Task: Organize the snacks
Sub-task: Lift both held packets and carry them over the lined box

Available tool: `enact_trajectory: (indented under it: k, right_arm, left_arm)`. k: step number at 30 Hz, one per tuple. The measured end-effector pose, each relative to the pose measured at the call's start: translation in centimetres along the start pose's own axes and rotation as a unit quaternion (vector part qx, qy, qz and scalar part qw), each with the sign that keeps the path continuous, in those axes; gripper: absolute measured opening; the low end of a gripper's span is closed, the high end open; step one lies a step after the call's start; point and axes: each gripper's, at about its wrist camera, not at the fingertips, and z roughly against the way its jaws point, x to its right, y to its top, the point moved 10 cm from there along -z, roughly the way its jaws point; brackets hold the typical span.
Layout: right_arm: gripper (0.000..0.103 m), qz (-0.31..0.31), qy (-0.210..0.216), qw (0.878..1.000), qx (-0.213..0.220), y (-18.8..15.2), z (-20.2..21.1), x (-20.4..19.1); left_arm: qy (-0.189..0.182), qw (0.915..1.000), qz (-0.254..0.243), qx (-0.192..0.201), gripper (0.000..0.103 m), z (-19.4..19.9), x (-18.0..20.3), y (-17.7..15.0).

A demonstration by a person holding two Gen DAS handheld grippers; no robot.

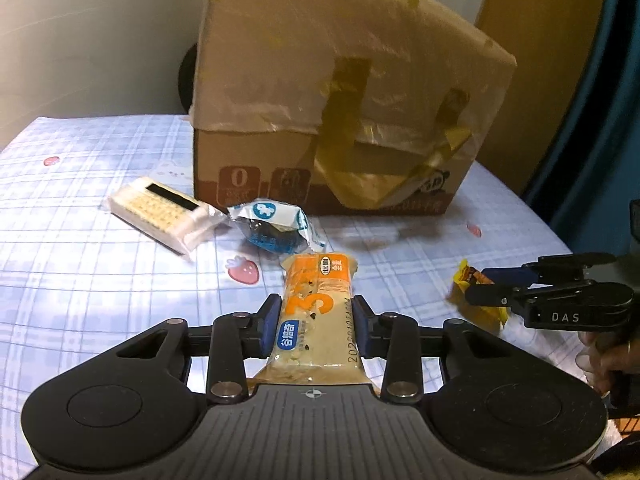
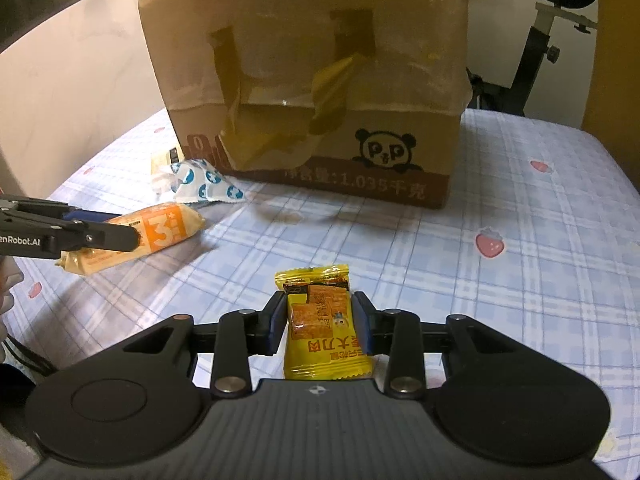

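The left hand-held gripper (image 1: pixel 316 326) is clenched on an orange-and-cream wrapped cereal bar (image 1: pixel 316 312), and the right hand-held gripper (image 2: pixel 320 324) grips a yellow foil snack packet (image 2: pixel 326 328); both are near the checked, strawberry-print counter (image 2: pixel 520 300); beyond lie a blue-and-white wrapped snack (image 1: pixel 272 224) and a clear-wrapped pale wafer pack (image 1: pixel 160 212), loose before the tall taped cardboard box (image 1: pixel 328 120); sorting looks barely begun.

Your left gripper (image 1: pixel 316 326) points forward and down, its blue pads (image 1: pixel 269 326) pressed against both sides of the orange snack bar (image 1: pixel 316 312). To its right, your right gripper (image 2: pixel 320 326) tilts down the same way, jaws clamped on the yellow snack packet (image 2: pixel 322 328), your fingers (image 1: pixel 600 356) wrapped around its handle
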Motion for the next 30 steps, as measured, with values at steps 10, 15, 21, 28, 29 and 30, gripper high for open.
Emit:
enact_trajectory:
  k: [10, 15, 21, 28, 29, 30]
  right_arm:
    - [0.037, 0.006, 0.001, 1.0, 0.01, 0.7, 0.6, -0.5]
    - [0.037, 0.007, 0.001, 1.0, 0.01, 0.7, 0.6, -0.5]
    - [0.037, 0.006, 0.001, 1.0, 0.011, 0.7, 0.7, -0.5]
    - [0.037, 0.004, 0.002, 1.0, 0.026, 1.2, 1.7, -0.4]
    - [0.037, 0.004, 0.004, 1.0, 0.029, 1.4, 1.9, -0.5]
    - [0.037, 0.004, 0.005, 0.999, 0.033, 1.6, 2.1, -0.6]
  left_arm:
    - [-0.008, 0.9998, -0.003, 0.019, 0.039, 2.1, 0.8, 0.3]
    - [-0.017, 0.9995, -0.005, 0.024, 0.039, 2.6, 1.4, 0.4]
    - [-0.022, 0.9993, -0.009, 0.027, 0.039, 2.8, 1.9, 0.4]
    - [-0.026, 0.9987, -0.009, 0.042, 0.039, 3.7, 2.3, 0.8]
    - [-0.027, 0.9986, -0.008, 0.045, 0.039, 3.9, 2.3, 0.9]
    - [-0.028, 0.9984, -0.007, 0.048, 0.039, 4.2, 2.4, 1.1]
